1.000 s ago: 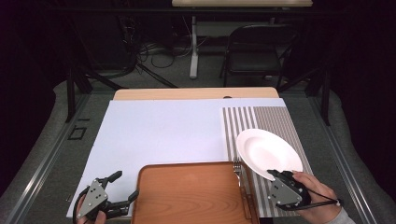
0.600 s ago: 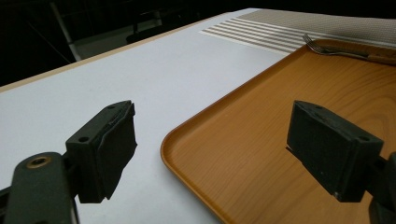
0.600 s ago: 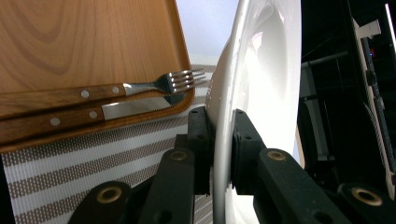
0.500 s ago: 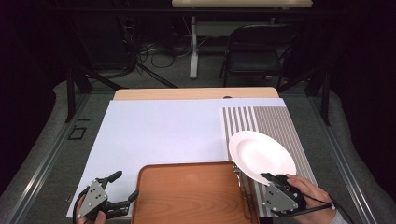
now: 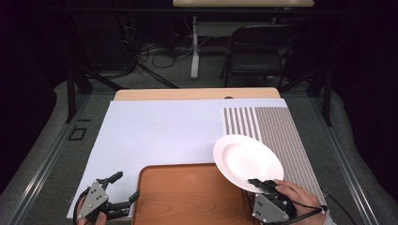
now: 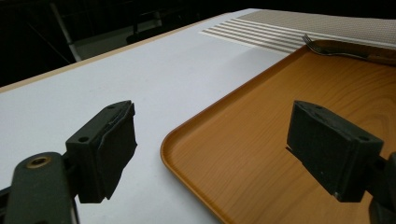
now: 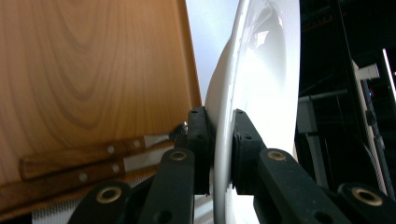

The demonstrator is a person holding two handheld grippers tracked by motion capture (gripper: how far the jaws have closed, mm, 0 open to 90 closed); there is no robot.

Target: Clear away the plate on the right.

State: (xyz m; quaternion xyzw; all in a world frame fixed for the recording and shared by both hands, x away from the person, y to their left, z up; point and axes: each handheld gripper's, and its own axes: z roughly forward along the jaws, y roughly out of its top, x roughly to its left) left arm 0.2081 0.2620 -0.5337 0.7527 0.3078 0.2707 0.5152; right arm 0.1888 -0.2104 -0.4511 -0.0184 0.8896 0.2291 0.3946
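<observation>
Plate (image 5: 247, 161) had shifted left since a second earlier — off the striped mat (image 5: 277, 136), its left edge now over the tray's (image 5: 187, 197) far right corner; likely headed onto the tray. Right gripper (image 5: 257, 182) pinched the near rim. Left gripper (image 5: 123, 188) stayed spread, idle by the tray. Plate: glossy white, round, shallow-welled. Tray: smooth wood-grain, rounded corners — wooden-handled cutlery (image 7: 84, 168) at its right edge.

Hand-held grippers, pair.
Left hand-held gripper (image 5: 123, 188): near-left corner of surface, jaws wide apart. Right hand-held gripper (image 5: 254, 182): near-right edge, jaws clamped.
</observation>
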